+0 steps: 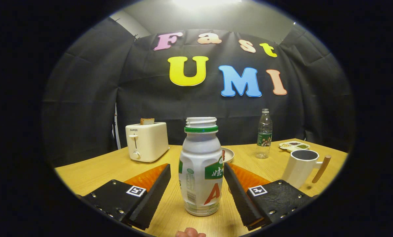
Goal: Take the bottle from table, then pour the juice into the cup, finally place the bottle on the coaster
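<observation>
In the gripper view, the gripper [196,184] sits low in the frame with its two fingers spread apart, one at lower left and one at lower right. The bottle [201,168], uncapped and upright on the wooden table [94,169], stands between them at the centre of the frame; the right finger looks to be touching or just beside its side, while the left finger is clearly apart from it, so the bottle is not clamped. At right of the frame, beyond the right finger, a cup [301,166] with a wooden handle stands on the table. Behind it a small divided dish [294,145] lies near the table's far edge, with a clear water bottle [264,134] just to its left. A plate [228,154] peeks out from behind the juice bottle. At left of centre a toaster [147,141] holds a slice of bread [147,121]. A fingertip [190,233] shows at the bottom centre.
</observation>
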`<state>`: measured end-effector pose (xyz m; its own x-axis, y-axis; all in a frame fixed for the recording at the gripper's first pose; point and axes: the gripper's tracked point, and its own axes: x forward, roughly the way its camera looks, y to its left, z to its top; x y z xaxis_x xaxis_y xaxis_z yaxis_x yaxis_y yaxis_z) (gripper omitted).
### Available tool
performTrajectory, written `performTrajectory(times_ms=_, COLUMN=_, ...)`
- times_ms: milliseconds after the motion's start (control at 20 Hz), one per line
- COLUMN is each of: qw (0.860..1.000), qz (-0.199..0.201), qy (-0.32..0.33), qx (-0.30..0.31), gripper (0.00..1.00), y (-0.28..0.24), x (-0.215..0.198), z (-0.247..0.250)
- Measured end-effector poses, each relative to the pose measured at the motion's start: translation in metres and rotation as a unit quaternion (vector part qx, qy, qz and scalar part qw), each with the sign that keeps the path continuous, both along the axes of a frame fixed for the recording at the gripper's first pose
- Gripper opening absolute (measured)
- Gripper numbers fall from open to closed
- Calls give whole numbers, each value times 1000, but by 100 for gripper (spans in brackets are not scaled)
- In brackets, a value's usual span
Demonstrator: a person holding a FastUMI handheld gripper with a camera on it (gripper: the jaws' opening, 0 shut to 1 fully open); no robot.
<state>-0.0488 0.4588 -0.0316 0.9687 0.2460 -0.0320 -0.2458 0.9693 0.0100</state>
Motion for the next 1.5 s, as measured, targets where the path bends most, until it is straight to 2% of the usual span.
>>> performTrajectory(times_ms=200, qw=1000, qz=-6, qy=7, qx=-13, gripper=98, y=0, x=7, z=-6)
performTrajectory(times_ms=300, qw=1000, qz=-7, qy=7, qx=-13, gripper=86, y=2, x=10, z=-8)
performTrajectory(times_ms=350, qw=1000, qz=-6, qy=9, qx=-11, gripper=75, y=2, x=8, z=-8)
performTrajectory(times_ms=550, qw=1000, qz=-15, qy=9, qx=-20, gripper=68, y=-4, x=4, z=-6)
performTrajectory(times_ms=1050, qw=999, qz=-39, qy=6, qx=11, gripper=68, y=-43, x=-10, z=30)
performTrajectory(times_ms=1500, qw=996, qz=-70, qy=20, qx=46, gripper=68, y=-66, x=15, z=53)
